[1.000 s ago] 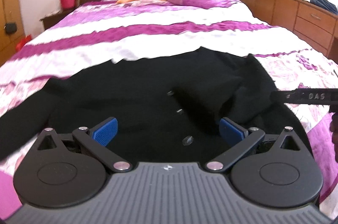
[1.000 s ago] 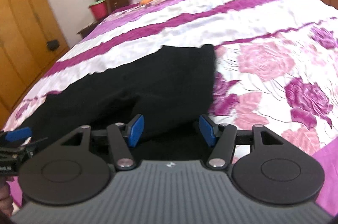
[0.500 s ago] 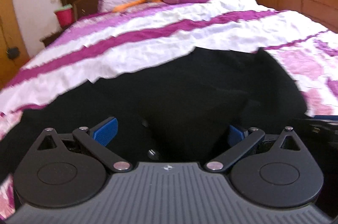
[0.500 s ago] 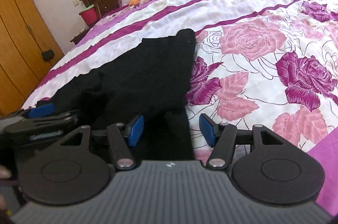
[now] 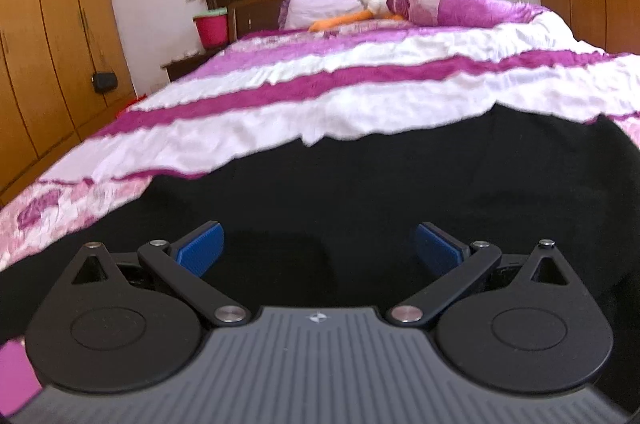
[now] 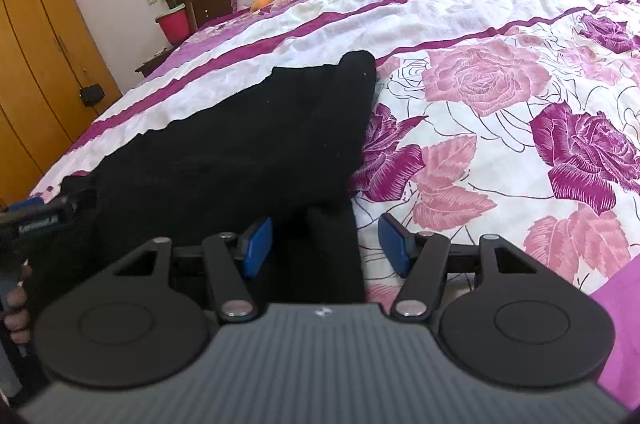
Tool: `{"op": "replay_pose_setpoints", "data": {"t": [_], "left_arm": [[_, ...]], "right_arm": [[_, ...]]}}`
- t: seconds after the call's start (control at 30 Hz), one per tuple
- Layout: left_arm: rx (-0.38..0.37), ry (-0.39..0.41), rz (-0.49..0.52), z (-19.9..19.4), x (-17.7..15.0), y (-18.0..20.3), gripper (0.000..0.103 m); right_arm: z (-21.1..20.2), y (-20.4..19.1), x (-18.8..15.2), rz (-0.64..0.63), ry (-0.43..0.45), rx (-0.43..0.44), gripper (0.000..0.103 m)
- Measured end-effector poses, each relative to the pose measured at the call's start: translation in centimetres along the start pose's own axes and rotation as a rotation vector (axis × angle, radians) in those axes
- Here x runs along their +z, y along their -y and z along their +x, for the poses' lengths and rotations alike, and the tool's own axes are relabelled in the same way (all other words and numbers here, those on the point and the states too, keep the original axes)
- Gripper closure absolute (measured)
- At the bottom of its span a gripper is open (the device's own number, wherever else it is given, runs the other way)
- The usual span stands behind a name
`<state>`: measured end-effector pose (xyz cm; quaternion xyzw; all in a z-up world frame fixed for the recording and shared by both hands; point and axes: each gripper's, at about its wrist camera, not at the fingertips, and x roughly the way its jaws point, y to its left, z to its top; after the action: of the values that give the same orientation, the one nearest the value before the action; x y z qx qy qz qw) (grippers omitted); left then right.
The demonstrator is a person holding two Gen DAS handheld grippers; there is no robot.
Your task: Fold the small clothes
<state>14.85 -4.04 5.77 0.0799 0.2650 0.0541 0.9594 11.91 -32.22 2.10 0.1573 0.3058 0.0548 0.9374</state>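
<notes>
The black garment point(image 6: 248, 144) lies spread on the flowered bedspread point(image 6: 500, 72) near the foot of the bed, and by the look of it the folding is only beginning: the cloth is laid out broad and mostly flat, its far edge runs ragged across the white and purple stripes, and one narrow strip of it, perhaps a sleeve or a side edge, reaches back toward the right gripper point(image 6: 326, 244). That gripper's jaws stand roughly half apart, and the dark strip lies between the blue pads point(image 6: 258, 244) without either pad pressing on it, so nothing is held there yet. The left gripper point(image 5: 318, 250) hovers low over the near part of the garment point(image 5: 360, 192) with its jaws wide apart and only flat black cloth beneath them; it grips nothing. In the right wrist view the left gripper's tip point(image 6: 44, 214) shows at the garment's left side, with the fingers point(image 6: 16, 308) of the hand that carries it at the frame edge. I judge that no clean fold is made so far, and that grasping an edge, bringing the sides in and halving the piece all remain to be done. As for writing, a small pale emblem sits on each gripper body and faint lettering runs along the left gripper's finger in the right wrist view, but none of it can be read
</notes>
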Motion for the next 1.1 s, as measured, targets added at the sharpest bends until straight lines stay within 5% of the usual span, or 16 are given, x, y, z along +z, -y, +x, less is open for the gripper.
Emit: {"op": "replay_pose_setpoints", "data": {"t": [0.4, 0.6, 0.7, 0.73, 0.8, 0.93, 1.1], "left_arm": [[-0.170, -0.103, -0.153, 2.8, -0.5, -2.2, 0.006], [-0.247, -0.118, -0.229, 3.6, -1.0, -2.7, 0.037], [-0.319, -0.116, -0.221, 3.6, -0.8, -2.3, 0.068], [-0.346, -0.118, -0.218, 3.6, -0.6, -2.3, 0.089], [-0.379, -0.111, -0.240, 3.5, 0.3, -2.5, 0.093], [-0.357, -0.001, -0.286, 2.2, 2.6, -4.3, 0.094], [-0.164, 0.097, -0.347, 1.7, 3.1, -7.6, 0.094]], "right_arm": [[-1.1, 0.9, 1.0, 0.045, 0.009, 0.014, 0.042], [-0.7, 0.8, 0.5, 0.010, -0.005, 0.009, 0.042], [-0.3, 0.3, 0.2, -0.033, -0.005, -0.003, 0.041], [-0.2, 0.1, 0.2, -0.050, -0.004, -0.008, 0.041], [0.0, -0.4, 0.1, -0.085, -0.004, -0.020, 0.041], [0.3, -0.9, -0.1, -0.131, 0.000, -0.046, 0.041], [0.4, -0.7, -0.2, -0.128, 0.007, -0.058, 0.043]]}}
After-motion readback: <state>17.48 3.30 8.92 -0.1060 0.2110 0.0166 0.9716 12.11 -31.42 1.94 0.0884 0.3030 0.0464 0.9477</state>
